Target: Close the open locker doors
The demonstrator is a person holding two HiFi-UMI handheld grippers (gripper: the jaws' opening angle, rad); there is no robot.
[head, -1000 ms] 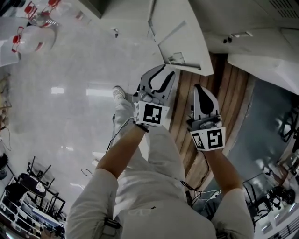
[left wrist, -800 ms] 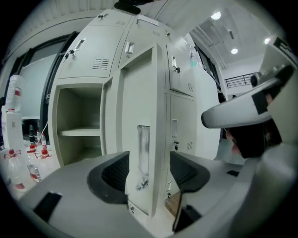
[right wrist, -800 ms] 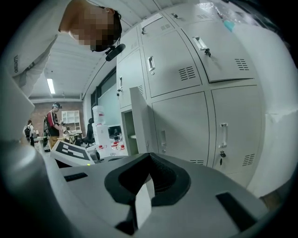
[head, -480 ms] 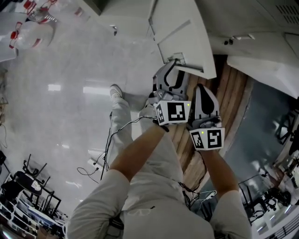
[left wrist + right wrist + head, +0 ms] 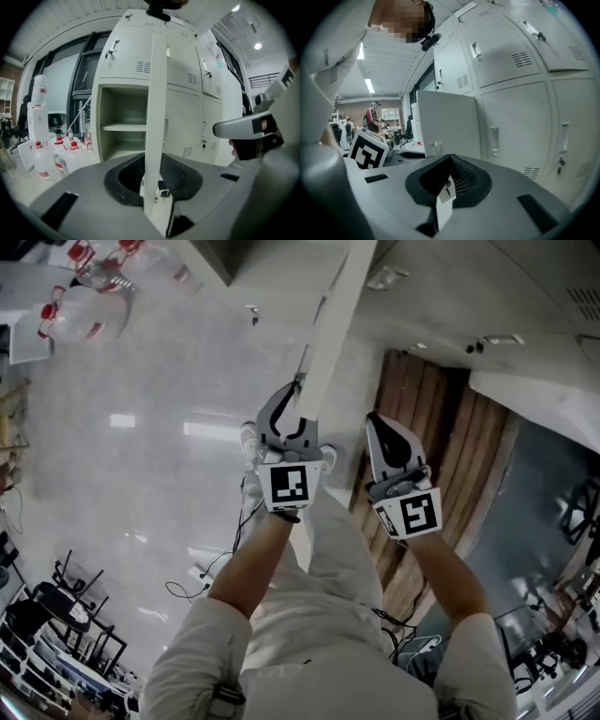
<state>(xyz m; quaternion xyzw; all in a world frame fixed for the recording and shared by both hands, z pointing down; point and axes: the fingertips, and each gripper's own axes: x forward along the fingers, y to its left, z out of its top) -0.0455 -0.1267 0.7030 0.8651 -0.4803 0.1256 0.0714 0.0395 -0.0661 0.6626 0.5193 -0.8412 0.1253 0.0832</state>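
Swung round since a second ago, the locker door [image 5: 330, 334] shows edge-on in the head view rather than by its broad face. The left claw [image 5: 292, 401] has shifted onto the door's free edge, with the right claw [image 5: 379, 427] just beside it.

Left gripper view: the door's edge stands upright between the left claw's jaws, which have just been closing. Dark gaps show on both sides, so nothing is clamped. Behind it gapes the open compartment [image 5: 123, 126].

Right gripper view: the right claw's jaws are pressed together and hold nothing. The door's face is left of the closed lockers [image 5: 511, 65].
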